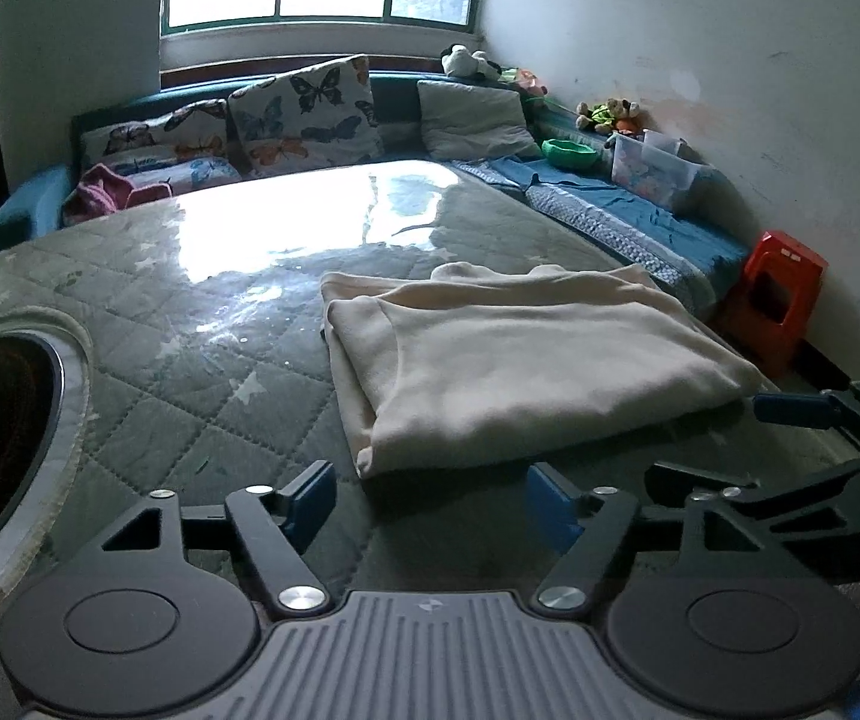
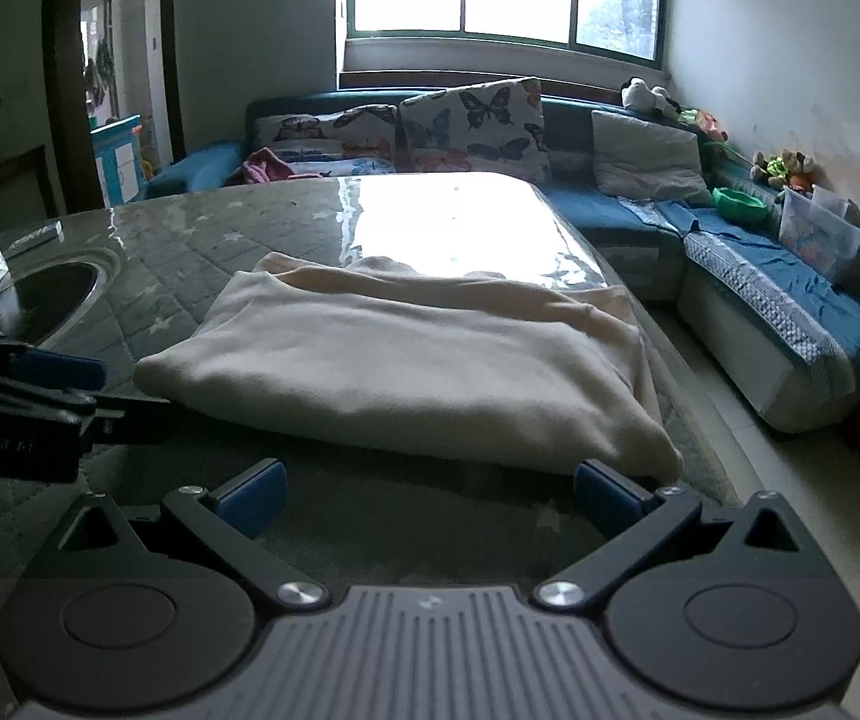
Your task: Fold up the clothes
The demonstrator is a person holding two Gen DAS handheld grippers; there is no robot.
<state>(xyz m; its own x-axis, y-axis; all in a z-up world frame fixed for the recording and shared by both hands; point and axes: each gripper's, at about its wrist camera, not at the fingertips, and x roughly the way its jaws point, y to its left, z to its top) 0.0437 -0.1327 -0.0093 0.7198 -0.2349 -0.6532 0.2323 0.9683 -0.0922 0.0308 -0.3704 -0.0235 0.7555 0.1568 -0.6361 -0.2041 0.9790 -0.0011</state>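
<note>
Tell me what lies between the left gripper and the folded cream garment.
Nothing: in the left wrist view, only bare quilted table cover separates the open left gripper from the cream garment.

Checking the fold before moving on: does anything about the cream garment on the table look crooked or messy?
Mostly neat. The cream garment lies folded flat on the table, but its far edge is bunched and uneven, and one near corner hangs over the table's edge.

A folded cream garment (image 2: 406, 354) lies on the quilted green table cover (image 2: 202, 252), reaching toward its right edge. The right gripper (image 2: 427, 501) stands with its jaws apart just short of the garment's near edge, nothing between them. The left gripper (image 2: 40, 390) juts in from the left edge, its blue pad beside the garment's near left corner.
</note>
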